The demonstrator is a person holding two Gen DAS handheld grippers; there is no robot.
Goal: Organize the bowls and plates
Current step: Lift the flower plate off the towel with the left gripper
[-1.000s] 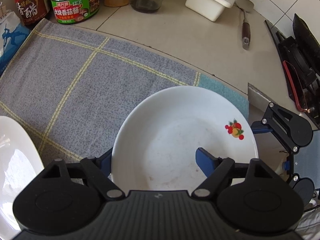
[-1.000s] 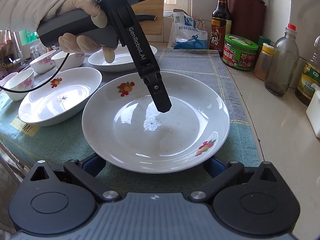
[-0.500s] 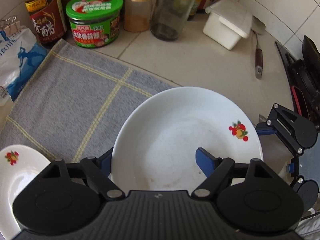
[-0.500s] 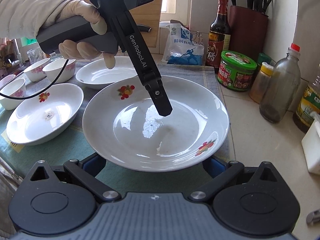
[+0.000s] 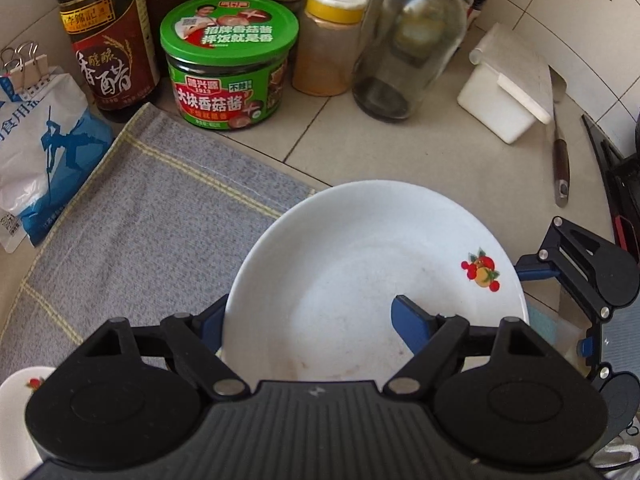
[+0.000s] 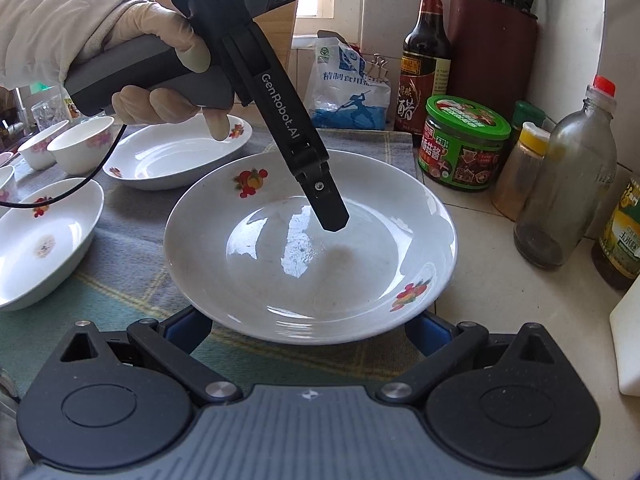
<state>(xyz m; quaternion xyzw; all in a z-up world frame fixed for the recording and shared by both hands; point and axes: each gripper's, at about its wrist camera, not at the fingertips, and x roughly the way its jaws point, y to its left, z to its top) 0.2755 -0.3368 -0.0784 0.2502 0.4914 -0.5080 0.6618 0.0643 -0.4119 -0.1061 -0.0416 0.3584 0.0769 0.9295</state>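
Observation:
A white plate with fruit prints is held above the grey checked cloth. My left gripper is shut on the plate's rim, one finger inside the plate and one under it. My right gripper is open, its fingers low on either side of the plate's near rim, mostly hidden beneath it. It also shows in the left wrist view. Two more plates and several small bowls stand at the left.
Along the wall stand a vinegar bottle, a green-lidded sauce jar, a spice jar, a glass bottle, a white box and a salt bag. A knife lies on the counter.
The plate, held by my left gripper, has lifted and moved right and toward the back wall; the jars and bottles look nearer. My right gripper stayed under the near rim.

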